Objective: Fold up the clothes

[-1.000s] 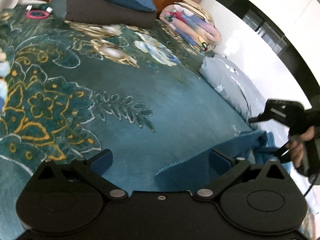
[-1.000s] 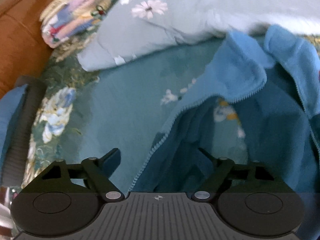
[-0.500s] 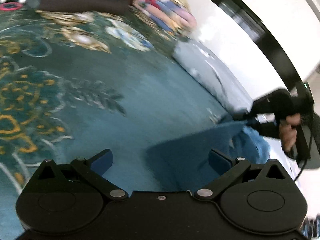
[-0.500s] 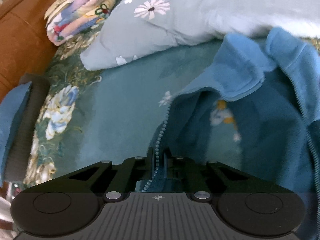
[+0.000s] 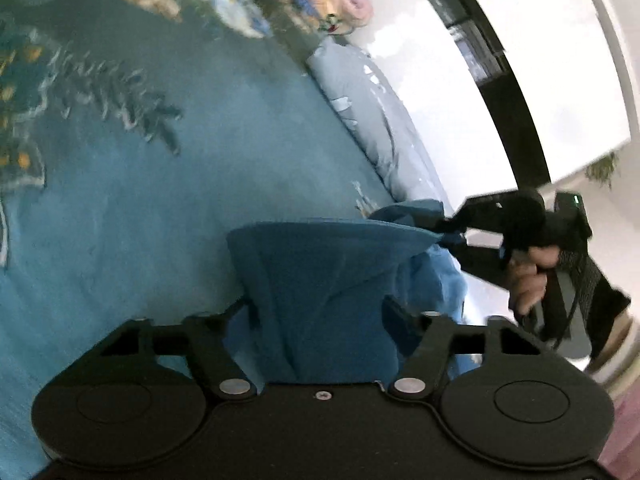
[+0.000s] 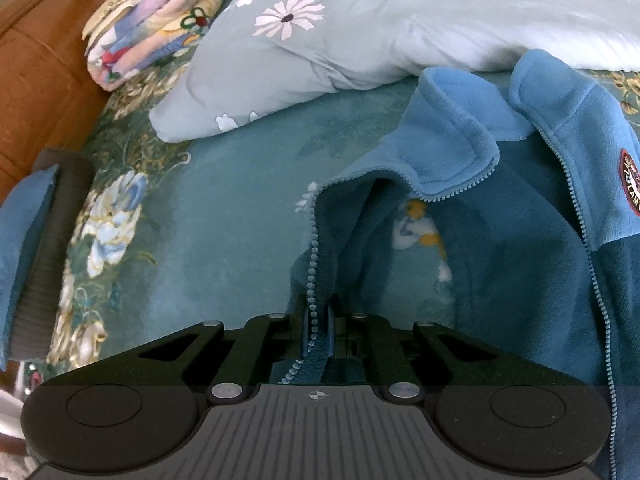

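Note:
A blue fleece jacket [image 6: 500, 240] lies unzipped on the teal bedspread [image 6: 220, 220], collar toward the quilt. My right gripper [image 6: 318, 320] is shut on its zipper edge, and the zipper teeth run up between the fingers. In the left wrist view, my left gripper [image 5: 320, 312] has its fingers pressed in on a thick fold of the jacket [image 5: 320, 272], which fills the gap. The fabric's top edge stretches across to the right gripper [image 5: 444, 232], held by a hand [image 5: 528, 280].
A grey daisy-print quilt [image 6: 360, 40] lies bunched beyond the jacket. A folded colourful blanket [image 6: 152, 28] sits by the brown headboard [image 6: 40, 80]. A blue and grey pillow [image 6: 28, 240] lies at the left. A bright window wall [image 5: 520, 80] runs along the bed's side.
The right gripper closed on the zipper edge. The left gripper moved onto the jacket and its fingers came in around a fold. The fabric now stands lifted between both.

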`<action>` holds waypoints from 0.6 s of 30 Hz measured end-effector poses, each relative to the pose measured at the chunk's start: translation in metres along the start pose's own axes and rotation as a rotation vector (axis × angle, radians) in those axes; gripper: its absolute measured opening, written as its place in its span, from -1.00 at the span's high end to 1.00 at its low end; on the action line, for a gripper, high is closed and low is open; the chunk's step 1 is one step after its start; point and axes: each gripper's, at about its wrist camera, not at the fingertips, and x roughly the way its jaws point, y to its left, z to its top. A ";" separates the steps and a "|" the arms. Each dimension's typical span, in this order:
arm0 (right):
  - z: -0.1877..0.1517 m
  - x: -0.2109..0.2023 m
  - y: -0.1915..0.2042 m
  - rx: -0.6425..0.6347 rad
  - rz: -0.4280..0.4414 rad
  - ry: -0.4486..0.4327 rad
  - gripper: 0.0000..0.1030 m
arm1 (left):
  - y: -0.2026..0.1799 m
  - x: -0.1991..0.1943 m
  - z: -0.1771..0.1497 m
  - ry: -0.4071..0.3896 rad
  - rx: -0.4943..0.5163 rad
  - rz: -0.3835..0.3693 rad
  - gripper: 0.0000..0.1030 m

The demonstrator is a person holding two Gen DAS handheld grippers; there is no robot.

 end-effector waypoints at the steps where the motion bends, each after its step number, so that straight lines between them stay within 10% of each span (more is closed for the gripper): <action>1: 0.000 0.000 -0.001 0.001 0.000 0.001 0.86 | 0.003 0.001 0.000 0.000 -0.035 -0.002 0.18; 6: 0.005 -0.002 -0.008 0.017 -0.006 -0.010 0.86 | 0.009 -0.007 0.003 -0.064 -0.118 -0.084 0.89; 18: 0.028 -0.041 -0.031 -0.120 -0.008 -0.067 0.86 | -0.066 0.037 -0.034 0.076 0.151 -0.372 0.96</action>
